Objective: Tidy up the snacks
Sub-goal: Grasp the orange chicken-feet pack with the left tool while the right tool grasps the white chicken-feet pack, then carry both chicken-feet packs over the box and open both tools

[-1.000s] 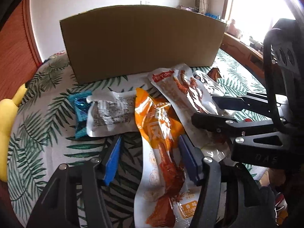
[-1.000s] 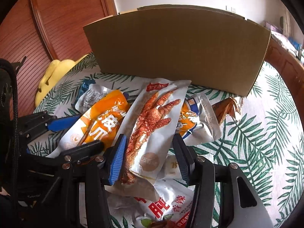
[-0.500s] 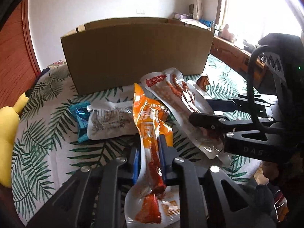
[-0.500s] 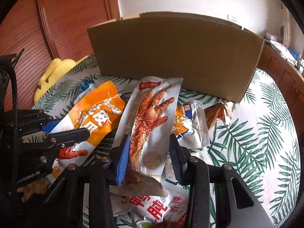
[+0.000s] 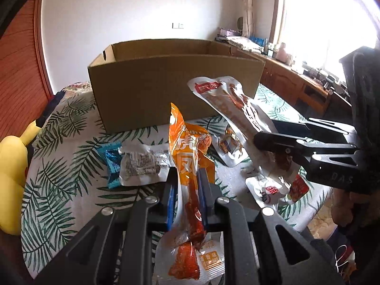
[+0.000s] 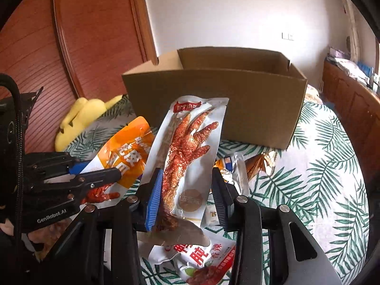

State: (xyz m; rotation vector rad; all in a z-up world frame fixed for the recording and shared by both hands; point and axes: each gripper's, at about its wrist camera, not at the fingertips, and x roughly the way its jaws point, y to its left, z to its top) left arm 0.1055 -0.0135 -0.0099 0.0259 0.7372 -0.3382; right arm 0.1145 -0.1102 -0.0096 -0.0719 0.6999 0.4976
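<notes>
A round table under a white cloth printed with green palm leaves (image 6: 332, 166) is carrying everything, and the open brown cardboard box (image 5: 175, 87) is standing at its far side, top flaps out of the way, likely waiting as the place where the snacks are going. In front of it, loose packets are lying flat on the cloth: a white crinkled pouch with grey print (image 5: 142, 166), a small blue foil wrapper (image 5: 112, 163) just beside it, and a white pack with red characters (image 6: 197, 258) under the right tool. The right gripper (image 6: 187, 194) is pinching a long clear-and-white chicken-foot packet (image 6: 190, 152) by its lower end, so the rest is sticking up toward the box. The left gripper (image 5: 187, 197) is clamped tight on a narrow orange chicken-foot packet (image 5: 187, 156), squeezing its middle. Both packets are hanging clear of the table, apparently on their way to the box
</notes>
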